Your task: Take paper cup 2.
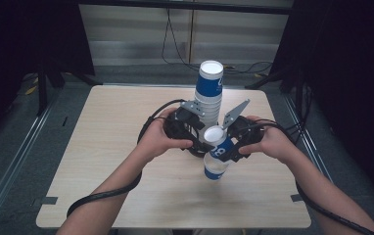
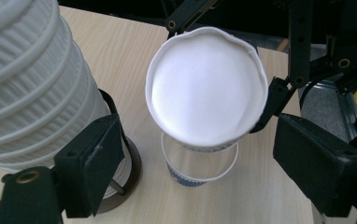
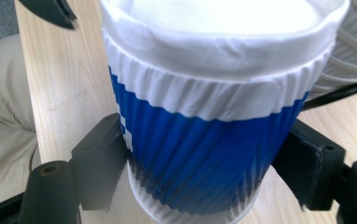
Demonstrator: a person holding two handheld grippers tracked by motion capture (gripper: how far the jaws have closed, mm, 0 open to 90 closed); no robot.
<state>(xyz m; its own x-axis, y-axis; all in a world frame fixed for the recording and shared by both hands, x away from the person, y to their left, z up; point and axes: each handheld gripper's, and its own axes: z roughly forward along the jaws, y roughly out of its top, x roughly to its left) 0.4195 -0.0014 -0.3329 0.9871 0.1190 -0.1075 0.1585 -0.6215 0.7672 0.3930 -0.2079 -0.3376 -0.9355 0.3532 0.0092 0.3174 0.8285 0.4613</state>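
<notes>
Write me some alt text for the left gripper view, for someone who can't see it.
An upside-down white paper cup hangs above the wooden table, clamped at its side by the right gripper over an upright cup. The left gripper has its black jaws open in the foreground, with a tall stack of ribbed white cups at left.

A recording lab – dark curtains [image 1: 23,44], floor cables [image 1: 175,44], bare table [image 1: 106,127]

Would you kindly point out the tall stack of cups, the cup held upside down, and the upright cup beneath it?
stack of cups [image 1: 208,93], high view, on its ribbed white side.
upside-down cup [image 3: 204,154], right gripper view, on its blue band.
upright cup [image 2: 200,170], left gripper view, on its inner wall.
</notes>
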